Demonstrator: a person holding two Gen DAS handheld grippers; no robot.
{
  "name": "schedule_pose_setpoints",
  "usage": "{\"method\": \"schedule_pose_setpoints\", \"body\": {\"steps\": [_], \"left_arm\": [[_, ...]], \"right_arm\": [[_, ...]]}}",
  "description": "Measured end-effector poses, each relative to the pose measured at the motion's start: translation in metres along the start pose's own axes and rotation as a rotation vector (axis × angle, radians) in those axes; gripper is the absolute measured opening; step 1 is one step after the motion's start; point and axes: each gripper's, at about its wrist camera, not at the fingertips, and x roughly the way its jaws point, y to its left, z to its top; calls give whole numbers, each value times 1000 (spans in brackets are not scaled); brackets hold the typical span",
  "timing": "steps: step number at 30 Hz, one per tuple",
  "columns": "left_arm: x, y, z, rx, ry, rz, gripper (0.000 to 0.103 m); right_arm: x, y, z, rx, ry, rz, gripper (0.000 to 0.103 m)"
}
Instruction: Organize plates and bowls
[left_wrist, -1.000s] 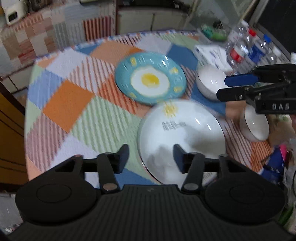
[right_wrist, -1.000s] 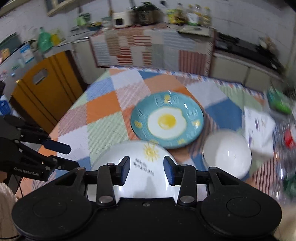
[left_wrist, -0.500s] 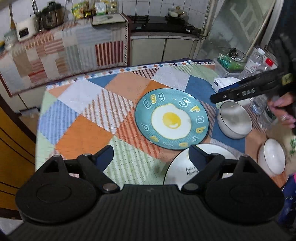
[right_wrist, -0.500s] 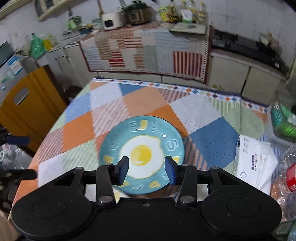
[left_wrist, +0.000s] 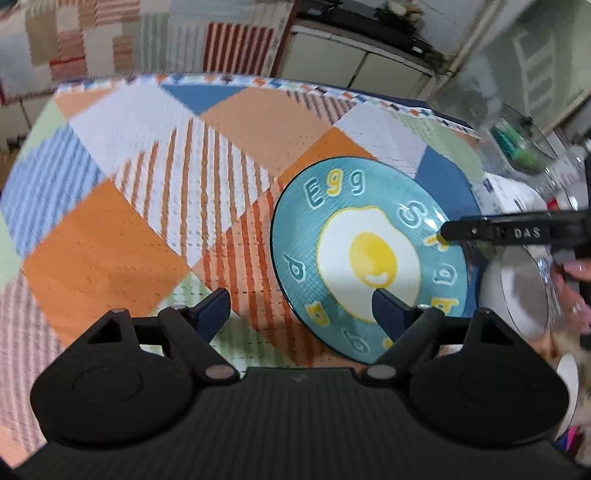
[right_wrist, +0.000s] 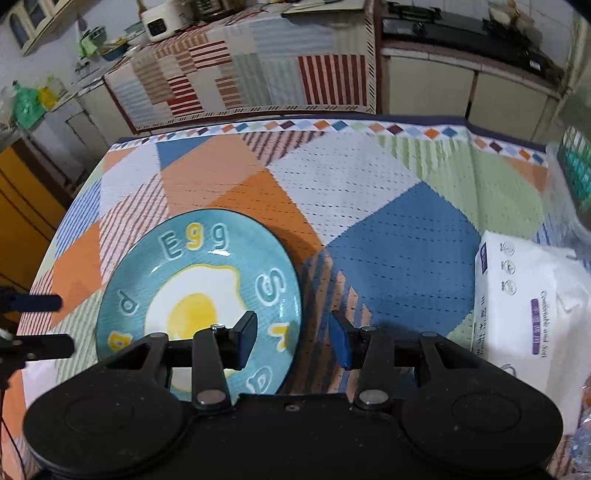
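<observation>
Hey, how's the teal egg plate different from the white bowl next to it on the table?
The round teal plate with the fried-egg picture is flat and shallow; the plain white bowl beside it is deep and rounded. The plate carries a yellow yolk and raised letters; the bowl shows no pattern. The plate lies fully in view; the bowl is partly hidden by the right tongs. Both sit upright on the patchwork tablecloth.

A home kitchen here: a gas stove (right_wrist: 461, 31) on a counter over pale cabinet doors (right_wrist: 428, 90), a rice cooker (right_wrist: 162, 18) on the side counter under a patchwork cloth (right_wrist: 258, 62). Up front, a table in a chequered tablecloth (right_wrist: 388, 206) carries an egg-print plate (right_wrist: 199, 295) and a tissue pack (right_wrist: 528, 306).
</observation>
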Motion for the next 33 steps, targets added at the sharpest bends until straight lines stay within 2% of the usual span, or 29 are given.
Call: {"method": "schedule_pose_setpoints", "body": {"steps": [3, 6, 10, 11, 12, 13, 14, 16, 17, 21, 25, 30, 33], "left_arm": [[12, 1, -3, -29, 14, 6, 76], [17, 3, -7, -50, 14, -24, 73], [27, 8, -9, -99, 31, -57, 56], [29, 10, -10, -120, 32, -68, 52], [30, 13, -10, -136, 17, -81, 48], [32, 15, -10, -159, 23, -109, 35], [36, 18, -10, -186, 42, -139, 29], [37, 20, -9, -223, 42, -140, 29], [38, 18, -7, -211, 48, -130, 28], [28, 0, -7, -49, 14, -62, 29], [18, 4, -9, -82, 19, -129, 29], [0, -8, -14, -14, -15, -96, 29], [-20, -11, -17, 28, -31, -122, 29]], "right_arm": [[5, -2, -1, 34, -5, 9, 48], [7, -3, 1, 58, -13, 27, 48], [15, -8, -3, 77, 17, 56, 47], [18, -9, -5, 81, 28, 57, 45], [22, -9, -7, 79, 37, 66, 39], [25, -7, -9, 62, 37, 67, 30], [26, -4, -11, 37, 25, 68, 25], [26, -1, -14, 28, 5, 58, 26], [25, 0, -14, 28, 4, 54, 25], [11, -3, -13, 57, -56, 78, 17], [-3, -5, -11, 82, -50, 110, 14], [-15, -6, -22, 101, -52, 125, 14], [-29, -5, -28, 102, -95, 144, 14]]}}
